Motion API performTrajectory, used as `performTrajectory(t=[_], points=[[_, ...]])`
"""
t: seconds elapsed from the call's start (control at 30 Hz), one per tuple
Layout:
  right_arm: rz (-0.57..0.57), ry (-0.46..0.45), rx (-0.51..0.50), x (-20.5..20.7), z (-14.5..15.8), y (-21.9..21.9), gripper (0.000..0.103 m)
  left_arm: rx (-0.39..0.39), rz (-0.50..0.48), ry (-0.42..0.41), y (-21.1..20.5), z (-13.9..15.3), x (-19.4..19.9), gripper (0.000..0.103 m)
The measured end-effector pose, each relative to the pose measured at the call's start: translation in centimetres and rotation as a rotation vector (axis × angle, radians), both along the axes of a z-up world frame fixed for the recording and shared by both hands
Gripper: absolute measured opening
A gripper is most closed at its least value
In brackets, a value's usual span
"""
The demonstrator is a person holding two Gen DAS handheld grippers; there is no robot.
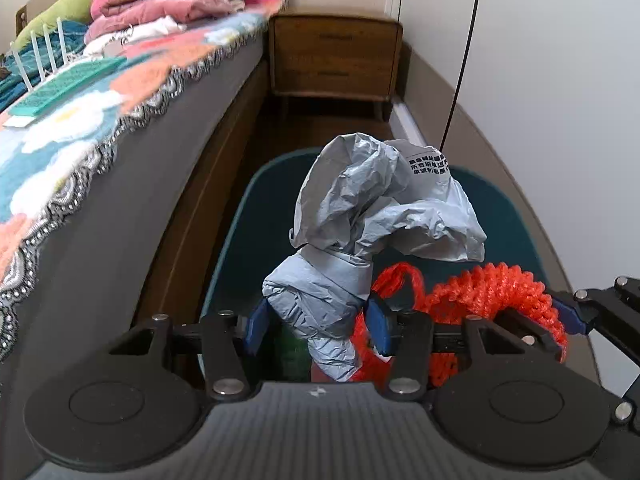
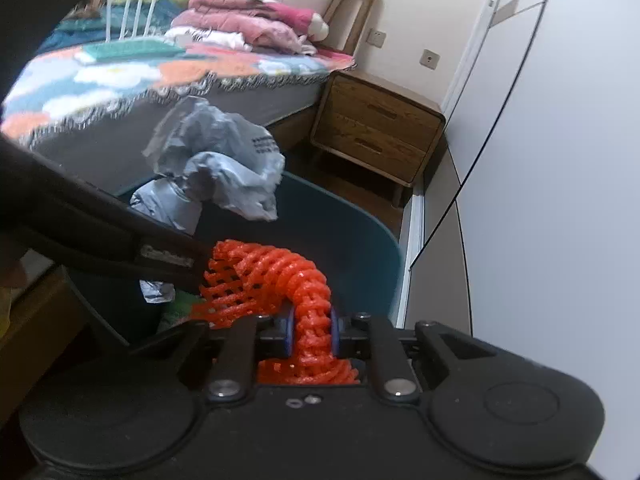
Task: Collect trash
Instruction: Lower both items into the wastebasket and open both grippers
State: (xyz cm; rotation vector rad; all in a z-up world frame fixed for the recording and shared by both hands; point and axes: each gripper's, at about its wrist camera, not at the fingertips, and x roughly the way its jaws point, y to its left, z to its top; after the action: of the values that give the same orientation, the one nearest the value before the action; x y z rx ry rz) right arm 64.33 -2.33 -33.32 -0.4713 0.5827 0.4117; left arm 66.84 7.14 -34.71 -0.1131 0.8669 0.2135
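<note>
My left gripper (image 1: 318,322) is shut on a crumpled grey plastic mailer bag (image 1: 372,200) and holds it upright over the dark teal trash bin (image 1: 236,216). My right gripper (image 2: 313,330) is shut on an orange foam net sleeve (image 2: 276,276) over the same bin (image 2: 360,236). In the left wrist view the net (image 1: 492,292) curls just right of the bag, with the right gripper's finger (image 1: 576,312) at its end. In the right wrist view the grey bag (image 2: 216,160) and the left gripper's black arm (image 2: 120,232) sit to the left. Something green lies inside the bin (image 2: 180,304).
A bed with a flowered blanket (image 1: 80,128) and folded pink clothes (image 1: 160,4) runs along the left. A wooden nightstand (image 1: 336,56) stands at the far end of the narrow floor strip. White wardrobe doors (image 1: 540,80) line the right side.
</note>
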Motion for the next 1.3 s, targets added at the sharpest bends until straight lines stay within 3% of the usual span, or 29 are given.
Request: performTrajectory(t=[0.17,0.33,0.43,0.53,0.57,0.67,0.73,1.03,1.3], points=[[-0.002,0.008,-0.048,0.2,-1.4,0.9,0.020,0.030,-0.015,0.066,-0.4,-1.6,0.6,0.050],[0.002,0.014,-0.033,-0.1,-1.2,0.7,0.026,0.060,-0.039,0.083,-1.1,-2.2,0.7,0.051],[0.010,0.026,-0.013,-0.3,-0.7,0.4,0.034,0.062,-0.049,0.082,-1.0,-2.3,0.6,0.052],[0.020,0.018,0.003,-0.9,0.0,0.0,0.052,0.049,-0.054,0.079,-0.9,-2.2,0.4,0.052],[0.025,0.010,-0.001,-1.1,0.1,0.0,0.054,0.052,-0.057,0.077,-0.9,-2.2,0.3,0.053],[0.033,-0.010,0.009,-1.8,0.6,-0.3,0.060,0.049,-0.049,0.058,-0.8,-1.8,-0.3,0.064],[0.037,-0.013,0.029,-2.2,0.9,-0.8,0.065,0.037,-0.048,0.040,-0.6,-1.4,-0.8,0.067],[-0.019,-0.010,0.212,-5.2,3.2,-4.2,0.079,0.050,-0.121,-0.053,-1.2,1.1,-4.8,0.067],[-0.079,0.030,0.316,-8.6,2.5,-7.4,0.084,0.026,-0.206,-0.134,-1.4,3.2,-9.8,0.067]])
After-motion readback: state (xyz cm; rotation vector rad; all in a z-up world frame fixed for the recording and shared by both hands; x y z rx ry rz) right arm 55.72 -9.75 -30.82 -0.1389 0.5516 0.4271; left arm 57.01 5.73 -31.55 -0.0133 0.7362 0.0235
